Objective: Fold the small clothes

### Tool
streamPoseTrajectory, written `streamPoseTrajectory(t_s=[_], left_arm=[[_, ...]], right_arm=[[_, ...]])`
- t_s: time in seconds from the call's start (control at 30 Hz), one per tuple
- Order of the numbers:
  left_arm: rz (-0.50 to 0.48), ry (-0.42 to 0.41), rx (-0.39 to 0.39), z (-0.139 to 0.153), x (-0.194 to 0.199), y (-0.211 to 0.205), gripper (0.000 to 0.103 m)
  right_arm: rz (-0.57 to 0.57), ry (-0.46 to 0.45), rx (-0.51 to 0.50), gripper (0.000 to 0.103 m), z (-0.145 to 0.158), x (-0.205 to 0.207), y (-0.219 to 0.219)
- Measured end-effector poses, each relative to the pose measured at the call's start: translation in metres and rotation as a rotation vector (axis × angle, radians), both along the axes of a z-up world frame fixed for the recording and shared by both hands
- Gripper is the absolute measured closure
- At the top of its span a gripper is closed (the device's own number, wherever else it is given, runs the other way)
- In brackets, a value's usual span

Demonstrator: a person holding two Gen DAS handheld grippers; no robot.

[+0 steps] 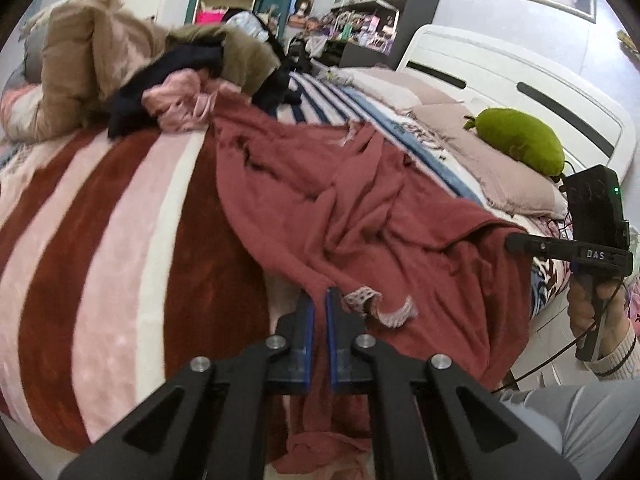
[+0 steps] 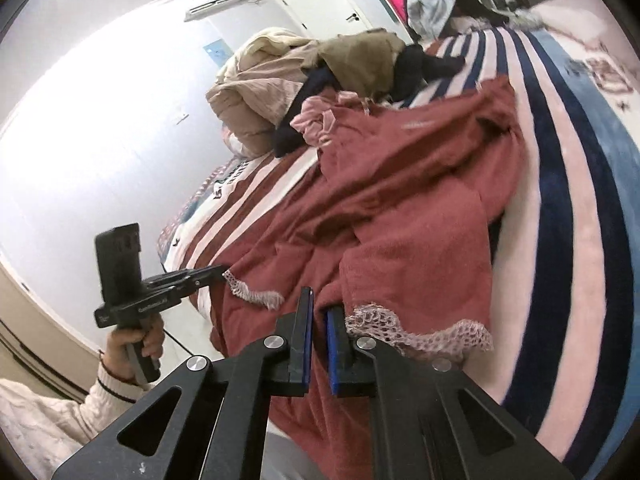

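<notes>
Both the left gripper (image 1: 320, 300) and right gripper (image 2: 319, 308) pinch the lace-trimmed red garment (image 1: 360, 208) at the bed's (image 1: 120, 220) edge with narrow jaws, and uneven pulling could slip the thin hem free.

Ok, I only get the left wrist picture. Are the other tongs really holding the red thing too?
Observer: Yes. In the right wrist view, the right tongs are closed on the red garment, right beside its lace edge.
Child: What's on the wall over that way?
Observer: A white air conditioner, mounted high up near the ceiling.
</notes>
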State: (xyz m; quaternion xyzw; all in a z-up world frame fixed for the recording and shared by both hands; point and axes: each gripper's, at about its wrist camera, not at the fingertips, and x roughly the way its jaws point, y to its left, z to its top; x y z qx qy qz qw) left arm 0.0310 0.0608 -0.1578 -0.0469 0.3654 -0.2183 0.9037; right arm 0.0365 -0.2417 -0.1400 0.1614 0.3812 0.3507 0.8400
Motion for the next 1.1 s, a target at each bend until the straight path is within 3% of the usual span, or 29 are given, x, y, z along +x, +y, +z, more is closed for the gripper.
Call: streamPoseTrajectory(t_s=[0.3,0.67,0.83,1.1], left_arm=[[0.033,-0.078,0.004,0.039,0.038,-0.001,0.1],[0.103,-0.12,0.04,0.078,0.142,0.003,0.1],[0.132,-0.076,0.104,0.07,0.206,0.001,0.1],[0.175,0.005,0.131,0.033,0.278,0.008,0.099]], right_arm=[[-0.104,-0.043,0.022,0.103,0.032,0.038,-0.013],[-0.236,-0.033,-0.001,0.103,0.062,0.137,-0.04],[-0.275,0.031,-0.084,0.103,0.042,0.193,-0.045],[-0.28,0.101,-0.135,0.103,0.0,0.247,-0.059]])
